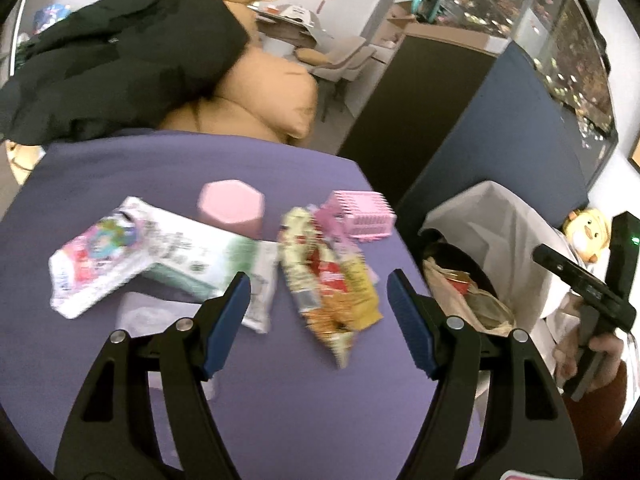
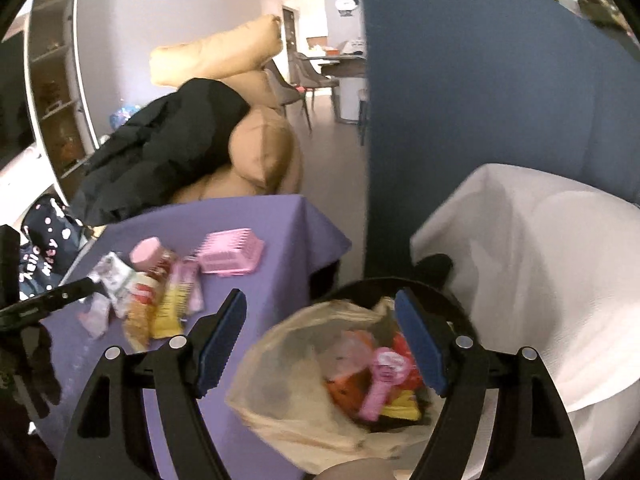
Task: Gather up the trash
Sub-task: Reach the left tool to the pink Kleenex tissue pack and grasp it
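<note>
- The purple tablecloth (image 1: 120,168) covers the table that bears the litter; behind it lie tan cushions (image 1: 280,92) with a black jacket (image 1: 120,60) thrown over them.
- A blue partition (image 2: 480,100) stands beside the table, and white sheeting (image 2: 540,260) is draped just below it.
- The trash bin (image 2: 452,300), dark-rimmed and lined with a translucent bag (image 2: 280,360), sits off the table's corner; inside are a pink packet, an orange and a red wrapper, print too blurred to read.
- The right gripper (image 2: 322,338) hangs above the bin with its jaws wide apart and nothing between them.
- The left gripper (image 1: 318,312) hovers over the table, jaws apart and empty, with the snack bag just beyond its fingertips.
- The snack bag (image 1: 328,280), yellow, red and cream, lies crumpled on the cloth; its lettering cannot be made out.
- A white-and-green tissue pack (image 1: 192,256) lies left of it, touching a floral pink packet (image 1: 96,264); writing is smeared.
- A pink slatted basket (image 1: 360,212) and a pink hexagonal jar (image 1: 232,208) stand further back.
- A dark bag (image 2: 44,248) at the table's far side carries pale letters, seemingly "Hello Kitty".
</note>
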`<state>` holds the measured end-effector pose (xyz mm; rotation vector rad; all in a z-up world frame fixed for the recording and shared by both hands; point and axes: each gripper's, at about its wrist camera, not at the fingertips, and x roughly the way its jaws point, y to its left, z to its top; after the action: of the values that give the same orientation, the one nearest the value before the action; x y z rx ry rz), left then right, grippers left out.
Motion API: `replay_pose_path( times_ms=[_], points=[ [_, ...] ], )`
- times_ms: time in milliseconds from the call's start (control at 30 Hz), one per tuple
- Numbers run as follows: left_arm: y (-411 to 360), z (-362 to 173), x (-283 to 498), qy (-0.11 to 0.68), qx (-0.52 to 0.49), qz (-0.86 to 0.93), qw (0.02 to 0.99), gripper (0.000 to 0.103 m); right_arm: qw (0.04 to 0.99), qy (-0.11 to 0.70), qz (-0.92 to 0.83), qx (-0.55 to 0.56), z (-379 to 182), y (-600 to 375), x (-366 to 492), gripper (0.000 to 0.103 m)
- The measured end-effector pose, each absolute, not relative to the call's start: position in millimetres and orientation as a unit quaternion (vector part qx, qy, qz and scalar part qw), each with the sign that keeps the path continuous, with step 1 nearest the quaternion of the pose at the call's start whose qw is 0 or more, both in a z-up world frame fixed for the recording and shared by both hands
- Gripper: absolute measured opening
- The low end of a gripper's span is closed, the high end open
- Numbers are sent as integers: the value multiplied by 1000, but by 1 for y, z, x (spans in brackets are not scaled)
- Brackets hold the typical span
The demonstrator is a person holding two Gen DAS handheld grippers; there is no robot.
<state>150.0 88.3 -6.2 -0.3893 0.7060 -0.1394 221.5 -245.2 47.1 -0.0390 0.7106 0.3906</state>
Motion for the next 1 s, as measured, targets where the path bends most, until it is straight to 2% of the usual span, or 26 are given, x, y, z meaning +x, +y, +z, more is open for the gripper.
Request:
replay_pose_path(
  times_ms=[433,700,1000],
  points=[
    [150,-30,131,367,-164,-10,916,70,878,412,245,-11,-14,-140,199,73],
    [166,-31,131,359,-171,-27,917,70,867,434,244,-15,-33,-125,193,73],
    [243,-37,157,366,-216,33,905,70,852,449,267,-16,-47,-122,183,73]
  ],
)
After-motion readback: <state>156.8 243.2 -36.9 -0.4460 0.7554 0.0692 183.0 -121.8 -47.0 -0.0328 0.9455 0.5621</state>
